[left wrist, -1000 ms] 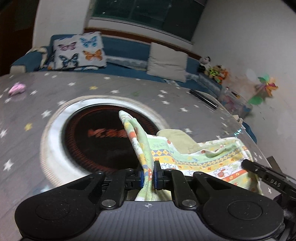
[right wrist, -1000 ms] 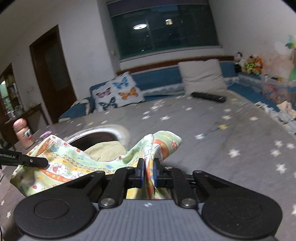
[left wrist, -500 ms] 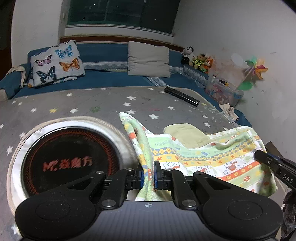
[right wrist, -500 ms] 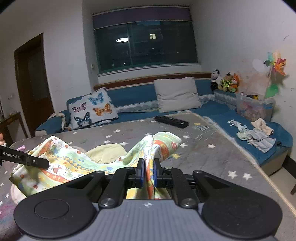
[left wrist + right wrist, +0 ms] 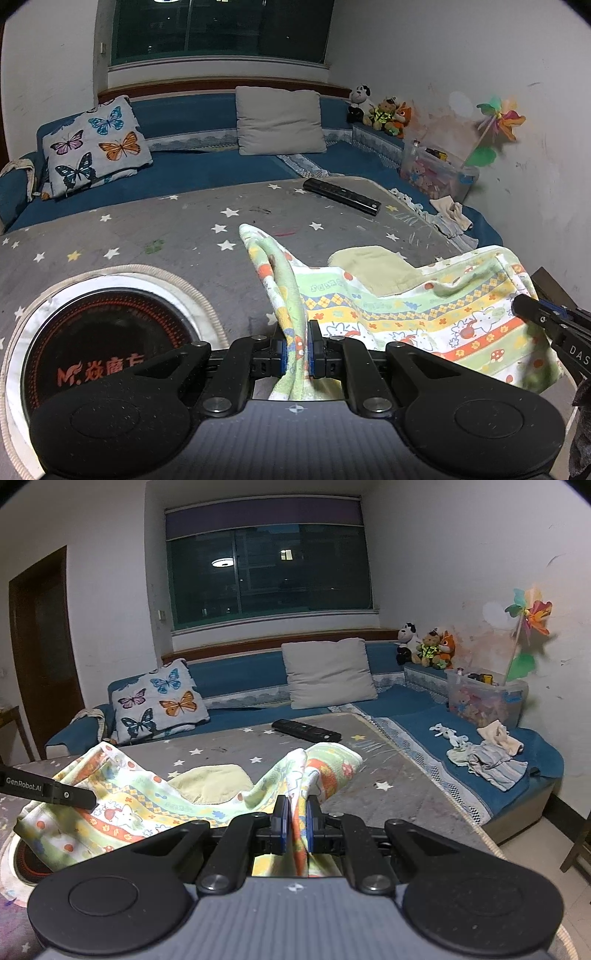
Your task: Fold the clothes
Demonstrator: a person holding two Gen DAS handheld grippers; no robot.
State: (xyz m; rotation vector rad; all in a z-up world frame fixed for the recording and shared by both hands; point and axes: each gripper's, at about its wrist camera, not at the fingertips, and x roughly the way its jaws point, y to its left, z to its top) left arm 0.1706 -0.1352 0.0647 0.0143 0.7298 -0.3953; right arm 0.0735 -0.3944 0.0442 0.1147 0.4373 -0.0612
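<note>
A black remote control (image 5: 341,195) lies on the star-patterned worktop (image 5: 192,229) ahead of the tool. Beyond it: butterfly cushion (image 5: 94,146), grey pillow (image 5: 279,120), plush toys (image 5: 380,110).

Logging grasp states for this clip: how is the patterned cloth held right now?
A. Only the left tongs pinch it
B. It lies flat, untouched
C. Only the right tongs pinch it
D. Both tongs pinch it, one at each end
D: the left tongs and the right tongs are each shut on a bunched edge of the patterned cloth, which sags between them.

Both grippers' fingers (image 5: 312,343) (image 5: 282,825) pinched closed.
</note>
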